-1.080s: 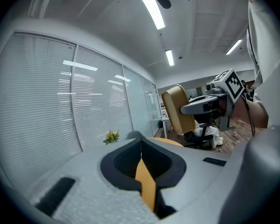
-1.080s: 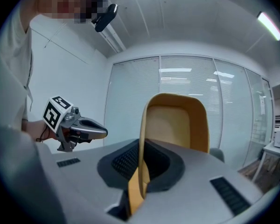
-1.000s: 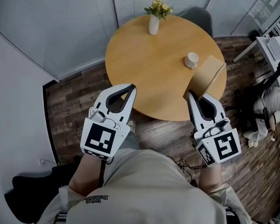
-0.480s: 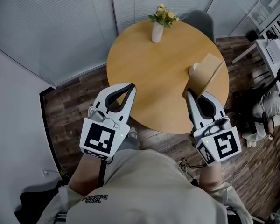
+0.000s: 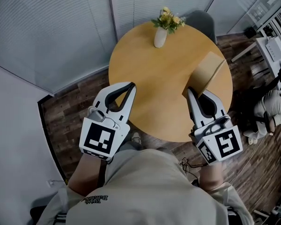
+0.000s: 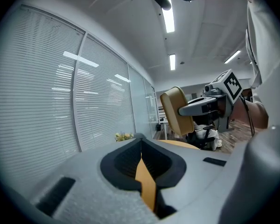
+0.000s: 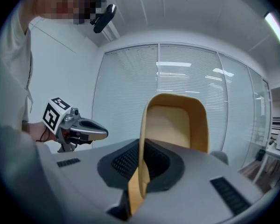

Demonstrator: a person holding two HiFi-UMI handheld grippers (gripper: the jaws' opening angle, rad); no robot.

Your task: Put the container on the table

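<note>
The blinds [image 5: 47, 27] are running across the glass walls from 9 to 1 o'clock, and the plank floor [image 5: 70, 107] is showing all round the table. The round wooden table [image 5: 150, 78] is filling the middle of the head view, straight ahead of the person at 12 o'clock. A grey chair [image 5: 201, 18] is standing just beyond its rim at 1 o'clock.

The left gripper [image 5: 130, 87] is hovering over the table's rim at 7 o'clock. Its jaws are meeting at the tips with nothing caught between them; only a sliver of tabletop is showing through the gap behind the tips.

The right gripper [image 5: 189, 92] is reaching in at 4 o'clock, and its jaws are clamping one wall of the container [image 5: 207, 71]. This tan, open container is tilting on its side over the table's 3 o'clock edge. In the left gripper view it is appearing to hang clear of the tabletop, though that is hard to judge.

A white vase [image 5: 160, 36] is standing upright near the table's 12 o'clock rim, well apart from the container. Yellow flowers [image 5: 168, 20] are poking out of it.
</note>
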